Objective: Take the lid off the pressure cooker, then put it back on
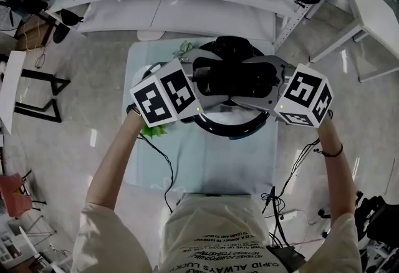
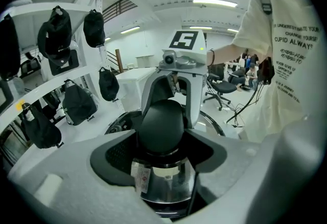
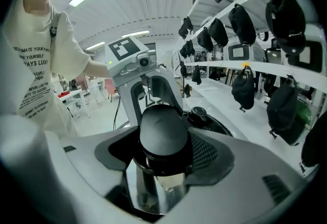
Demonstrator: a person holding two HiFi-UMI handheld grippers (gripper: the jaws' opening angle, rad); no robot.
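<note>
Steel-walled pressure cooker (image 1: 232, 125) sits upright mid-worktop (image 1: 206, 169), just in front of the person; a shelf (image 1: 206, 16) with black caps (image 2: 94, 26) is on the far side.

Left tongs (image 1: 201, 92) are clamped on the left handle (image 2: 162, 125), black rounded plastic. Pads press both its flanks, and the shiny steel wall (image 2: 164, 187) with a sticker is right under it. Lid (image 3: 207, 121) is black and on top, with a valve knob (image 3: 198, 114) standing up from it. Right tongs (image 1: 269, 91) do the same on the right handle (image 3: 163, 133), jaws closed against both its sides, steel below. I cannot tell whether the held handles belong to the lid or the pot, nor whether the lid is seated on the rim.

Handling, judged: rigid, fairly heavy, no give. The polished wall would slip, so the hold is the two moulded handles, one each side. Rounded handle tops could roll out of the pads if the load goes uneven, so both sides need to stay level. The lid probably needs a twist to unlock before it lifts.

Orientation: cooker axis is vertical, mouth up. The body is round, so there is no real long axis. The longest line is handle to handle, running left to right across the worktop, with the tongs facing each other along it.
</note>
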